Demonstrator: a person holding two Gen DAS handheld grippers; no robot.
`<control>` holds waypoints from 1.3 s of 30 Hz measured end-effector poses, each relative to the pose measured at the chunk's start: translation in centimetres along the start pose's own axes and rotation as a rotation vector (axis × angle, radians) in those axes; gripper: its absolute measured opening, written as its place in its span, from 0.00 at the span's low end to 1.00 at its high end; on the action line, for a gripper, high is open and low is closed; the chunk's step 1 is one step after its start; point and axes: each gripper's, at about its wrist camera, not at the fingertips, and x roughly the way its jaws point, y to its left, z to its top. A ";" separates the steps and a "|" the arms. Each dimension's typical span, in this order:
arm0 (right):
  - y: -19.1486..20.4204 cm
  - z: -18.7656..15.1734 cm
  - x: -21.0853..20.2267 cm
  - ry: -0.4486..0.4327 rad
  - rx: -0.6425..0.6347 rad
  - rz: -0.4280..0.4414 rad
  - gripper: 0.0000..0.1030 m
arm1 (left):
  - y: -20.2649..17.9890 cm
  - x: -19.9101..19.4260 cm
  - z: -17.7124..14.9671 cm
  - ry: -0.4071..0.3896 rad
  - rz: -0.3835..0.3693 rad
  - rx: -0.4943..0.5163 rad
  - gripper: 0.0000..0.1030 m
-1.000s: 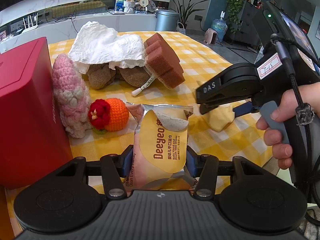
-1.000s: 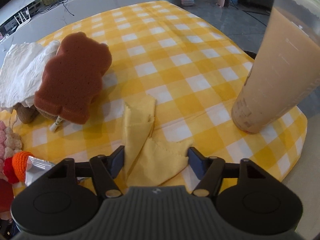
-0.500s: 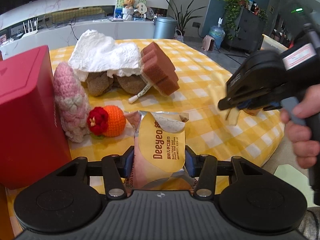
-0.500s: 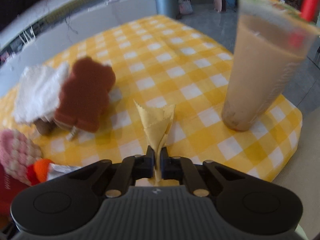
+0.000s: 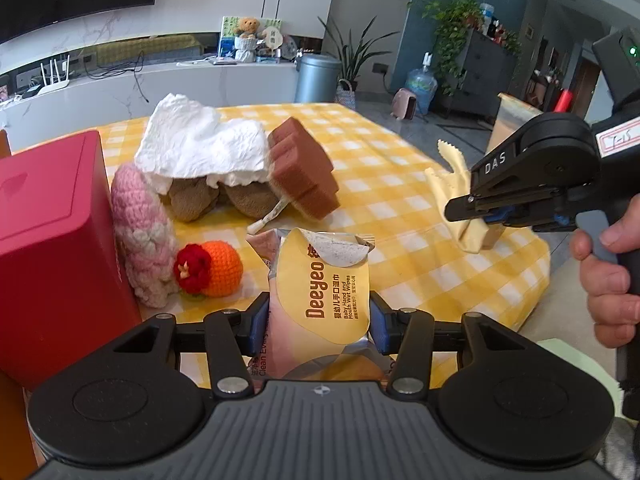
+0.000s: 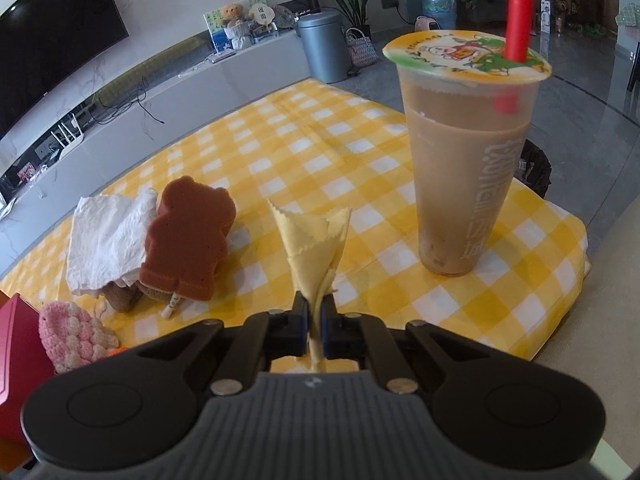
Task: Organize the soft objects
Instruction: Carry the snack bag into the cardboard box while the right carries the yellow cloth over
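Right wrist: one yellow cloth [image 6: 316, 240], pinched.

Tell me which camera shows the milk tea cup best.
The right wrist view: the milk tea cup stands whole on the checked tablecloth, lid and red straw visible. In the left wrist view the right gripper hides nearly all of it.
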 end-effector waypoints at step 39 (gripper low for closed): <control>14.3 -3.3 -13.7 -0.183 -0.206 0.632 0.04 | 10.5 -22.2 5.2 -0.325 0.337 -0.212 0.54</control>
